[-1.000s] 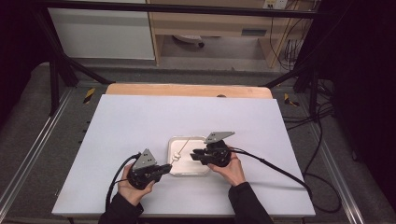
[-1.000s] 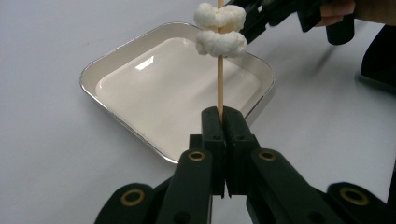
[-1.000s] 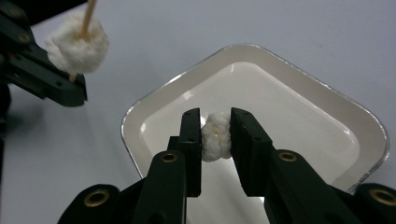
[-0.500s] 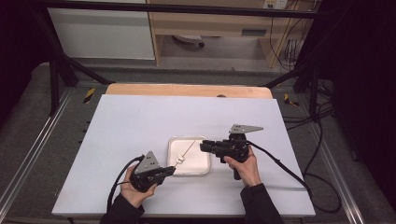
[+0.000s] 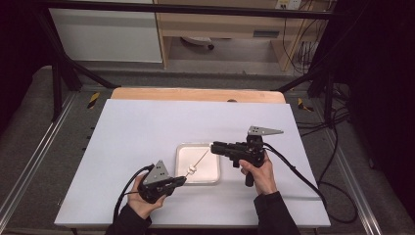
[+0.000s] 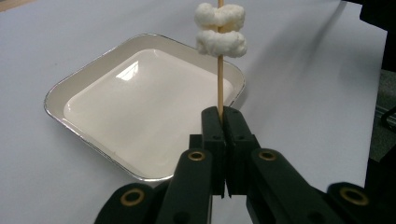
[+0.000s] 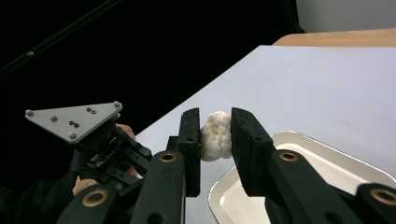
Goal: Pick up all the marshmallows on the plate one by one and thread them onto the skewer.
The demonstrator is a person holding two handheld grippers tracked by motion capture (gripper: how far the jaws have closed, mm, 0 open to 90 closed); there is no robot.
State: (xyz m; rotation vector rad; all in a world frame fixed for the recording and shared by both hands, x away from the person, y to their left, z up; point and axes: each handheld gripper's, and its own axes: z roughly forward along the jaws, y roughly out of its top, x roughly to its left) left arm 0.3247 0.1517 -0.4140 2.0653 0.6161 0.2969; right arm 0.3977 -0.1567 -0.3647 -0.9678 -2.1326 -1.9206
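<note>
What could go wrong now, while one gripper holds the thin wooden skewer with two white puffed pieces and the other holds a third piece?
1. The right gripper pinches a soft white puffed piece between its pads; it may crumble if squeezed harder.
2. The left gripper holds the thin wooden skewer only at its lower end, so pushing a piece on could tilt or snap it.
3. The two white puffed pieces already threaded might slide off beside the white square tray.

Lab bench, from where I sit.
I see a white table [image 5: 147, 147] in a black frame [image 5: 58, 73], loose cables [image 5: 313, 44], bare shelving [image 5: 220, 24].
</note>
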